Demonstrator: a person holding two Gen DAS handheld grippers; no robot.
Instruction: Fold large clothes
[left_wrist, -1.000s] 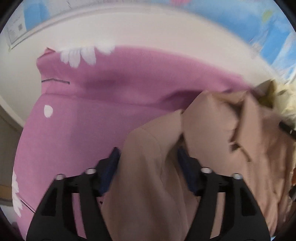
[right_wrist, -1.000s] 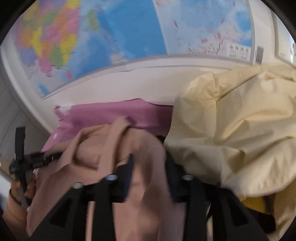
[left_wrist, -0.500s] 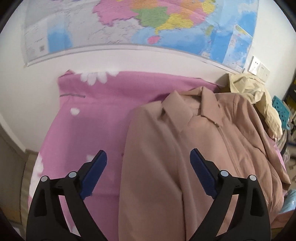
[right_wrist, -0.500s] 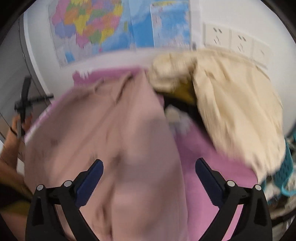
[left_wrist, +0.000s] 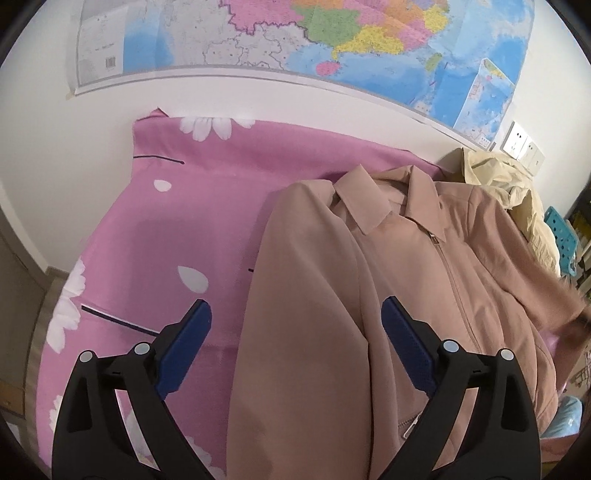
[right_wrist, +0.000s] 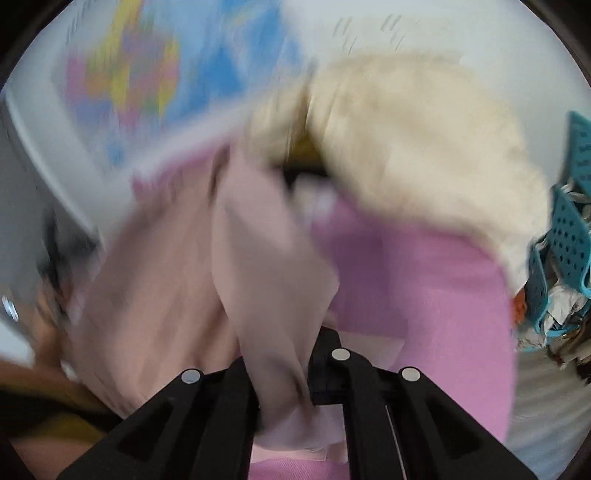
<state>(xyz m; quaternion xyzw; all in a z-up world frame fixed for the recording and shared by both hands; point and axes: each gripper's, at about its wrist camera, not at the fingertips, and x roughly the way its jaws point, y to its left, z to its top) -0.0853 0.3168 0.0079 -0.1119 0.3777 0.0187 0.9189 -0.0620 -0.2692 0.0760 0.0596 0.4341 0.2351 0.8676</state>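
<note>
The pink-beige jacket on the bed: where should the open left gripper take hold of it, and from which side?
Probably the left sleeve of the jacket, which lies flat between the fingers of the open left gripper. Its outer edge is free against the pink sheet, so come from that side, low, and pinch the edge.

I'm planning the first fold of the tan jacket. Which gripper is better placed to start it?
Probably the right gripper: its jaws are already shut on a fold of the tan jacket, likely a sleeve, though the view is blurred. The left gripper is open above the jacket, holding nothing.
</note>
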